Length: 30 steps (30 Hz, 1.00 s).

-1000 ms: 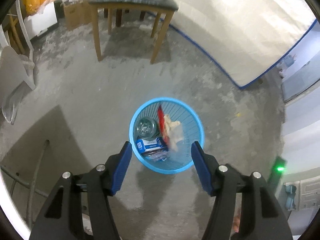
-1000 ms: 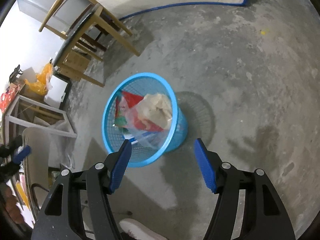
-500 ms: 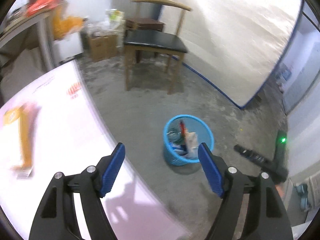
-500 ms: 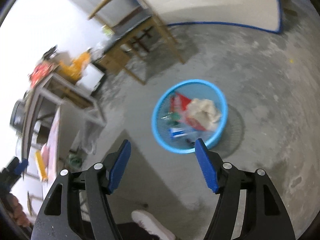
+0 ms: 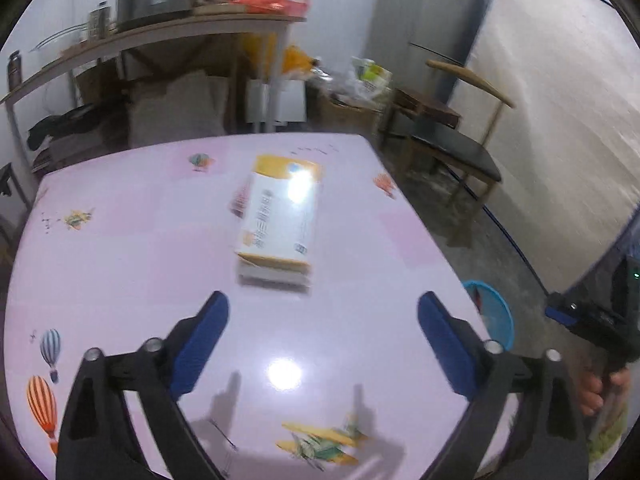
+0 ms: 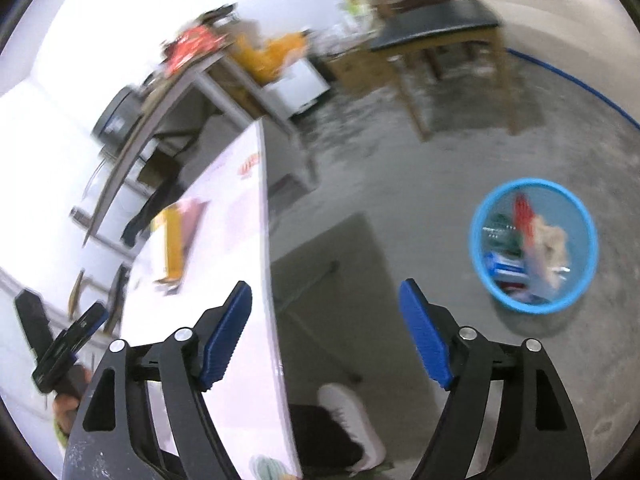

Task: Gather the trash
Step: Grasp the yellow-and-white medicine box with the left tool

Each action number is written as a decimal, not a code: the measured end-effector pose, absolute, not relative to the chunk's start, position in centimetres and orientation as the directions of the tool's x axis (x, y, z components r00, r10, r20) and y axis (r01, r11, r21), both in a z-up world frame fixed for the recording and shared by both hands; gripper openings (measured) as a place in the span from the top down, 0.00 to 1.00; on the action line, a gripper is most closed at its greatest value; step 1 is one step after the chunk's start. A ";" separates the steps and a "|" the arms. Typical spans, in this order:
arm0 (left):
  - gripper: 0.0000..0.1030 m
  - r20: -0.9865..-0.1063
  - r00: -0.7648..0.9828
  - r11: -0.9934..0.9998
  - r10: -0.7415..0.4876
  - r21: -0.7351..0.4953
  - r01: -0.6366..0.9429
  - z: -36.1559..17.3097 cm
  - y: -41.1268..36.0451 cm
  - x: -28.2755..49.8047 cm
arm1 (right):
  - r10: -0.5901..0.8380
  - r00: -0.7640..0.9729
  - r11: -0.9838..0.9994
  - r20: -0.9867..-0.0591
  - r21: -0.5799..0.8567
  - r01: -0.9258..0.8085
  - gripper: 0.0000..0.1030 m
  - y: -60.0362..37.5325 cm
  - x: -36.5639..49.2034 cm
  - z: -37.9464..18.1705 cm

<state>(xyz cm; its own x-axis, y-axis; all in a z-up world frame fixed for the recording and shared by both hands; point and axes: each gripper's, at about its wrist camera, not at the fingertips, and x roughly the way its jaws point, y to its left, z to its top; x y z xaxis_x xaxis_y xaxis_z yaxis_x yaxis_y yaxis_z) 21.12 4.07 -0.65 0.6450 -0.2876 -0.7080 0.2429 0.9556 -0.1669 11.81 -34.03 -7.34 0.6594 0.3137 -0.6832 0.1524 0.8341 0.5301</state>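
The yellow-and-white box (image 5: pixel 280 220) lay flat on the pink worktop (image 5: pixel 120 256), straight ahead of the spread, empty fingers of the left gripper (image 5: pixel 322 332), its long axis running away from them. The right gripper (image 6: pixel 326 330), likewise spread and empty, was held off the worktop edge, farther away. Half a second earlier, the left view was centred on the blue basket (image 6: pixel 534 246), not the box.

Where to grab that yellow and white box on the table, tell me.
Grip the box across its two long sides, near the middle, coming down from above with the open left gripper. It lies flat on the table, its short end towards the gripper, so the narrow width likely fits between the fingers.
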 end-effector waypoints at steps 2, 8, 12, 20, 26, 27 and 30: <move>0.07 -0.710 0.646 0.959 -0.282 -0.178 0.223 -0.6 4.2 22.8 | 0.341 0.636 0.842 -0.693 0.526 0.121 0.26 -32.1 13.6 -6.5; 0.06 -0.767 0.599 0.970 -0.230 -0.131 0.205 -2.7 2.9 30.3 | 0.412 0.588 0.848 -0.696 0.529 0.033 0.25 -26.8 18.1 -4.6; 0.06 -0.815 0.561 0.979 -0.143 -0.031 0.204 -5.1 1.4 33.6 | 0.424 0.568 0.857 -0.706 0.516 0.002 0.25 -24.5 19.8 -4.2; 0.33 -0.842 0.521 0.982 -0.142 -0.053 0.182 -8.3 2.4 35.1 | 0.417 0.542 0.878 -0.729 0.477 -0.034 0.25 -22.6 20.6 -3.9; 0.33 -0.836 0.513 0.976 -0.194 -0.114 0.185 -8.1 3.3 33.6 | 0.405 0.530 0.891 -0.745 0.452 -0.046 0.25 -21.3 21.7 -3.6; 0.33 -0.837 0.509 0.976 -0.202 -0.126 0.179 -8.0 3.7 33.3 | 0.404 0.530 0.892 -0.745 0.449 -0.048 0.25 -21.0 21.8 -3.4; 0.33 -0.834 0.506 0.974 -0.221 -0.167 0.151 -7.9 5.8 31.5 | 0.405 0.526 0.894 -0.748 0.444 -0.057 0.25 -19.6 22.5 -3.2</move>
<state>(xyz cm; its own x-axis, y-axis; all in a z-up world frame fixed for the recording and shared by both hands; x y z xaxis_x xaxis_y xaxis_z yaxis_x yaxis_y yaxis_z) 31.52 5.82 -7.90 0.5057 -0.2210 -0.8339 0.1509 0.9744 -0.1668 22.48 -19.62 -3.20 0.5258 0.4053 -0.7479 -0.0568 0.8940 0.4445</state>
